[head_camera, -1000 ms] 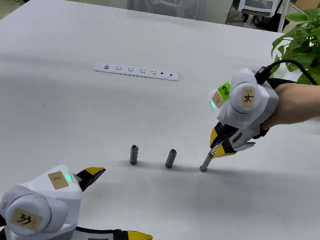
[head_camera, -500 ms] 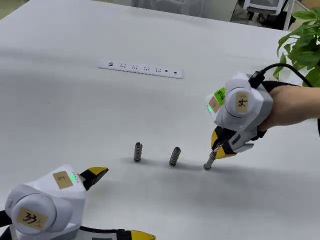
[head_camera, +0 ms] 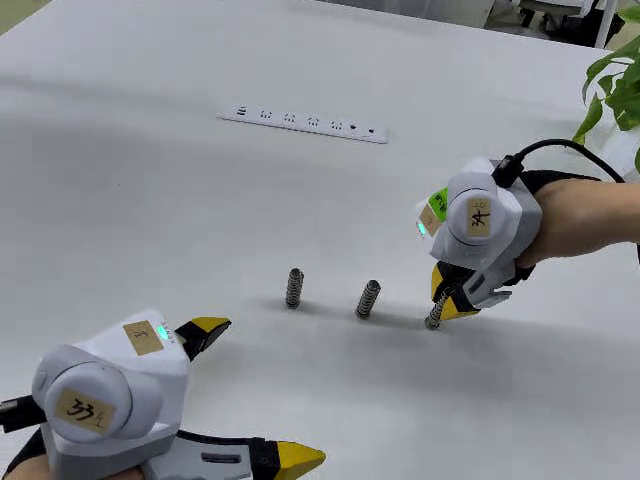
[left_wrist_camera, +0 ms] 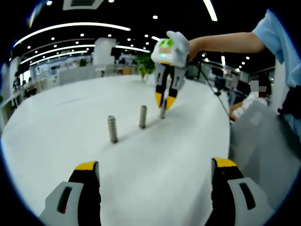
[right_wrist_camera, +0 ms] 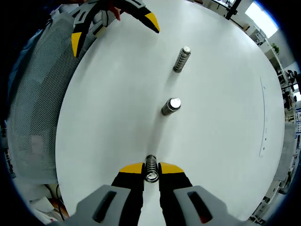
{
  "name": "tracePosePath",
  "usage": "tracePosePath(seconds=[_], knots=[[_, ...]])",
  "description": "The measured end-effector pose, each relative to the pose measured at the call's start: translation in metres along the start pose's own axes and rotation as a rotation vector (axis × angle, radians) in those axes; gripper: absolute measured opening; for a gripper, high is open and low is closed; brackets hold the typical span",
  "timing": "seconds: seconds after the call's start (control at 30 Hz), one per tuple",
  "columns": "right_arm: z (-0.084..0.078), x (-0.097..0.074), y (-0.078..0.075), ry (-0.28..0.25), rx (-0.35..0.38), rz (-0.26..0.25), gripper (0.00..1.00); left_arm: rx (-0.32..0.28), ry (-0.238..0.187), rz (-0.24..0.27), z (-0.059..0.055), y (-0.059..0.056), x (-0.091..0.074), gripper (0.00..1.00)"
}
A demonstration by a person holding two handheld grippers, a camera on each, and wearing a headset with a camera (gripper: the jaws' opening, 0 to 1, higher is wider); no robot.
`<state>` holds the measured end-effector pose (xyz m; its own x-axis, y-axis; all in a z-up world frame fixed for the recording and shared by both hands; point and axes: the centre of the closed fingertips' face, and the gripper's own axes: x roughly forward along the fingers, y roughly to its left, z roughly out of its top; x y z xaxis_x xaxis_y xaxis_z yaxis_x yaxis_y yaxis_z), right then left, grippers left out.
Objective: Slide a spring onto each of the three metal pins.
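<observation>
Your right gripper [head_camera: 445,305] is clenched on the last spring [head_camera: 436,312] at the right end of a row of three on the white table [head_camera: 150,200], its yellow-tipped jaws pressed to either side of the coils. In the right gripper view the spring [right_wrist_camera: 151,165] sits threaded over the third pin [right_wrist_camera: 151,177], the pin's round top showing just inside the jaw tips. To its left, the first spring [head_camera: 294,288] and second spring [head_camera: 368,299] stand on their own pins, well apart from each other. Your left gripper [head_camera: 258,392] hovers released near the front of the table, jaws wide and holding nothing. A power strip [head_camera: 303,121] lies far back. By the look of it, two pins are done and the third is close to seated. The spring is likely very light, smooth steel that will slip under a loose grip, and soft along its length though firm across it. Keep your hold on the sides of the coils, around mid-height, and pinch lightly. Too hard a squeeze could bind the coils against the pin, and the pin, which appears to lean a little under the gripper, looks easy to tip.
</observation>
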<state>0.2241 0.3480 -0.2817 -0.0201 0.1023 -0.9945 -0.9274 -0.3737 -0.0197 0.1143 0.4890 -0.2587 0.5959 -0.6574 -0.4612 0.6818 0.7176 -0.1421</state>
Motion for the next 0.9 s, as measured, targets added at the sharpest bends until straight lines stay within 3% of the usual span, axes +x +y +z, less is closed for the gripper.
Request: tracePosePath(seconds=[0.77,0.9], knots=[[-0.0015,0.011,0.0041,0.015,0.002,0.017,0.13,-0.006,0.003,0.013,-0.0032,0.0024,-0.0056,1.0],[-0.0019,0.0059,0.001,-0.004,0.033,-0.004,0.23,-0.002,0.005,0.014,-0.0022,0.0035,-0.0054,1.0]])
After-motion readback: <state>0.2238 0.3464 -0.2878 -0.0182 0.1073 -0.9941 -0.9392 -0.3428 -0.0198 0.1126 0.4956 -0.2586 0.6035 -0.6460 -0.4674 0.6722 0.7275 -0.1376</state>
